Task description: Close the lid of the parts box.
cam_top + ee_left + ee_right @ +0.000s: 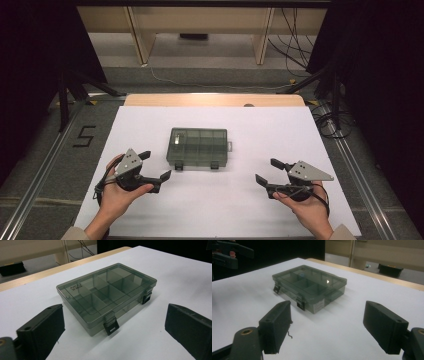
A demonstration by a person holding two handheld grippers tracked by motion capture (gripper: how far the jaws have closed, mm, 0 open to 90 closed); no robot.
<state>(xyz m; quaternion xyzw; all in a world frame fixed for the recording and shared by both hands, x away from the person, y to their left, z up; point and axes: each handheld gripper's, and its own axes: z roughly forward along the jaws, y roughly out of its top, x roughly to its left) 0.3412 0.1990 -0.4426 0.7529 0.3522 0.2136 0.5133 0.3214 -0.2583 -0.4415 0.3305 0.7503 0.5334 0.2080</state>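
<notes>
A smoky grey, see-through compartment box lies flat on the white tabletop, ahead of both grippers and roughly between them. Its lid is down, and two dark latches sit on the long side that faces the person. Through the lid the dividers show, marking off several compartments; nothing can be made out inside them.

The left gripper is held in the person's left hand, with its jaws spread wide and holding nothing. In the left gripper view the box lies just ahead of the gap between the jaws, its near corner and nearer latch closest to the jaw tips, the box set at an angle so that its long latched side runs away toward the right-hand jaw. There is bare tabletop between the jaws and the box; they do not touch it.

The right gripper sits in the person's right hand, its jaws likewise released and empty. In the right gripper view the box lies ahead of the jaws and a little toward the left-hand one, farther off than it is from the left gripper, with a stretch of white tabletop between. The two latches face that left-hand jaw's side. A short thread or wire end hangs by the inner face of that same jaw. Far beyond the box, at the upper left of this view, the left gripper shows above the tabletop's edge.
</notes>
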